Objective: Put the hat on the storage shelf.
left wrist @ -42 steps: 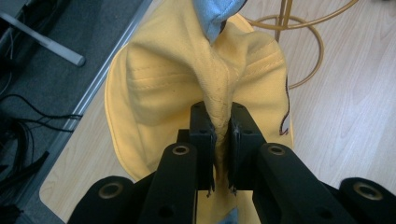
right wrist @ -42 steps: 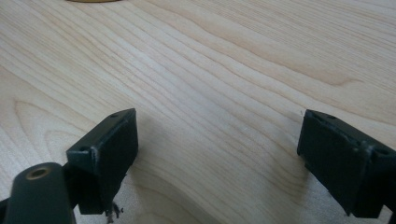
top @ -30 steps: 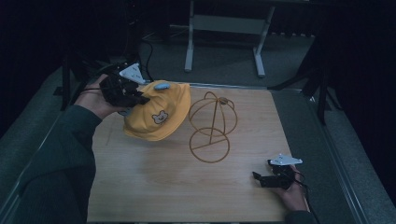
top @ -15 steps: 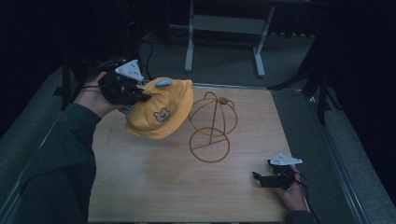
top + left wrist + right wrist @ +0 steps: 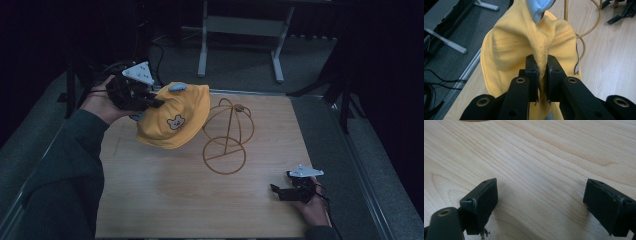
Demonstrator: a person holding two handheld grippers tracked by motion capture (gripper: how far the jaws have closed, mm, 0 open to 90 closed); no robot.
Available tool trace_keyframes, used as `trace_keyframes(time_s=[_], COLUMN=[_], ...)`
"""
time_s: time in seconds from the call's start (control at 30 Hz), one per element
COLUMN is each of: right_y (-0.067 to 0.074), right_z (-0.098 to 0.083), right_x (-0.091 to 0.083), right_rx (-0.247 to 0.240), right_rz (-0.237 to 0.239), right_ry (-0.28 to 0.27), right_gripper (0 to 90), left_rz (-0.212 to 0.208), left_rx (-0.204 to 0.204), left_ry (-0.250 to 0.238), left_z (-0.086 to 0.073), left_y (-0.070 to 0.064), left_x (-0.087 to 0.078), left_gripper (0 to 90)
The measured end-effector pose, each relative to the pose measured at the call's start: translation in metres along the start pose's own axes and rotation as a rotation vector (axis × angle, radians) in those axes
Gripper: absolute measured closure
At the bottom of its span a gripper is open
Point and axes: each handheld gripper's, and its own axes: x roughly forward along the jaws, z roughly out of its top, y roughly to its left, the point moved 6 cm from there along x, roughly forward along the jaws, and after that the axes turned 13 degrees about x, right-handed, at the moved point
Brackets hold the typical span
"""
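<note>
Cap hangs in the air, lifted clear of the table, with a pinched fold of its yellow cloth clamped between the jaws of the left gripper. In the left gripper view the jaws are closed tight on that ridge of fabric, and the rest of the cap drapes away from them toward 12 o'clock. From the high view the cap sits at about 10 o'clock on the table, its small bear patch facing the camera and a pale blue tab at its crown.

Just beside it, toward 3 o'clock, stands the wire stand, a round base ring with a domed frame on top. The cap's edge overlaps the dome's near side in the picture, but I cannot tell whether cloth and wire touch; the cap is clearly not seated over the dome.

The right gripper rests low at 5 o'clock, well apart from both, its jaws spread wide over bare wood with nothing between them.

My judgement: the pick-up is done and the carry is nearly over. What is left is to bring the cap over the dome, lower it so the crown settles on the frame, and let go. The idle gripper may be needed to steady the light stand.
</note>
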Motion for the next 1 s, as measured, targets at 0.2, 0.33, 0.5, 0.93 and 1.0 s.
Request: trace_keyframes(time_s=[0.2, 0.33, 0.5, 0.93, 1.0], right_y=[0.000, 0.000, 0.000, 0.000, 0.000], right_z=[0.000, 0.000, 0.000, 0.000, 0.000], right_x=[0.000, 0.000, 0.000, 0.000, 0.000], right_rx=[0.001, 0.002, 0.003, 0.002, 0.001], right_rz=[0.000, 0.000, 0.000, 0.000, 0.000], right_ry=[0.000, 0.001, 0.001, 0.001, 0.001], right_gripper=[12.3, 12.3, 12.3, 12.3, 12.3], left_rz=[-0.008, -0.011, -0.014, -0.029, -0.029], left_rx=[0.005, 0.008, 0.016, 0.029, 0.031], left_ry=[-0.005, -0.010, -0.023, -0.039, -0.044], left_z=[0.003, 0.006, 0.011, 0.018, 0.020], left_y=[0.000, 0.000, 0.001, 0.000, 0.000], left_x=[-0.001, -0.001, -0.002, -0.005, -0.006], left_gripper=[81.9, 81.9, 81.9, 82.0, 82.0])
